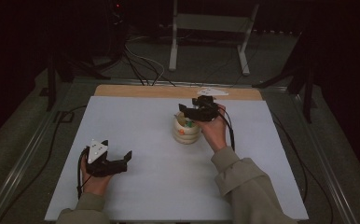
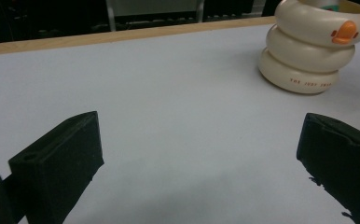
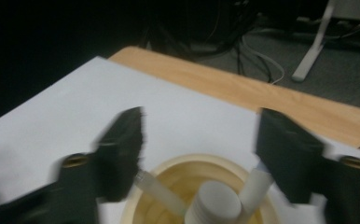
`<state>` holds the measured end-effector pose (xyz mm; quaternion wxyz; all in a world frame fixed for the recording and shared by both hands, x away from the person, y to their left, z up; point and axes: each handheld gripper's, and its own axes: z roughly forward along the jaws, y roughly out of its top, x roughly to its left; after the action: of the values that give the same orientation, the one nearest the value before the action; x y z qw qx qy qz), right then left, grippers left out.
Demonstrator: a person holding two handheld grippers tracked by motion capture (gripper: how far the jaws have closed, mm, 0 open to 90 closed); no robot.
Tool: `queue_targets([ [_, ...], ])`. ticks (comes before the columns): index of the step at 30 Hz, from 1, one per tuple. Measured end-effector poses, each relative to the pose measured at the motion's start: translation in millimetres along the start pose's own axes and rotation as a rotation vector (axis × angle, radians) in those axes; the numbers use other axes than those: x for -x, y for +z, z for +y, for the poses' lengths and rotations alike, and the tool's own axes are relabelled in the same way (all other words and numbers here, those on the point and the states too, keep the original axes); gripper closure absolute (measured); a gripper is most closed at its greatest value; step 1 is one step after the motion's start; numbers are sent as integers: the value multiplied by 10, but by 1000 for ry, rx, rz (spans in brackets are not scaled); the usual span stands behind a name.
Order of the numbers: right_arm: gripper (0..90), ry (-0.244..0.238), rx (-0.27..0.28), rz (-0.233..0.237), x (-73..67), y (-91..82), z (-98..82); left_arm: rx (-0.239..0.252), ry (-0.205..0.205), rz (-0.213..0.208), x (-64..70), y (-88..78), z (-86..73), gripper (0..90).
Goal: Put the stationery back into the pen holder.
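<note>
- The cream holder (image 1: 186, 130) stands just right of table (image 1: 136, 196) centre, white sticks (image 3: 157, 189) inside.
- The right gripper (image 1: 194, 112) hovers at its 12 o'clock, jaws released, nothing pinched.
- Best lift straight up, clear of the rim.
- The left gripper (image 1: 120, 158), gaping empty, rests at 8 o'clock.

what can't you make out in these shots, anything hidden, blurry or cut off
- Contents of the cream ringed holder: in the high view too small, partly covered by the right gripper; in the right gripper view cut off by the bottom edge.
- Small red lettering on its bottom ring, left gripper view: too small.
- Right gripper's jaws, right gripper view: blurred.
</note>
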<state>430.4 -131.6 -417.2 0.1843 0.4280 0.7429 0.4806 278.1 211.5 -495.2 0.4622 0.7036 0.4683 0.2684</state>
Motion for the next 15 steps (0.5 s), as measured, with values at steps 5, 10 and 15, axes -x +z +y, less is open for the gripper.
queue_targets([
  [5,158,-7,-14,-33,0,-18,11,0,0,0,1,4,-1,9],
  [10,126,-8,-21,-41,-1,-36,5,0,-2,0,0,4,-1,9],
  [15,99,-22,-34,-47,-13,-74,3,1,-1,1,-4,-3,1,9],
])
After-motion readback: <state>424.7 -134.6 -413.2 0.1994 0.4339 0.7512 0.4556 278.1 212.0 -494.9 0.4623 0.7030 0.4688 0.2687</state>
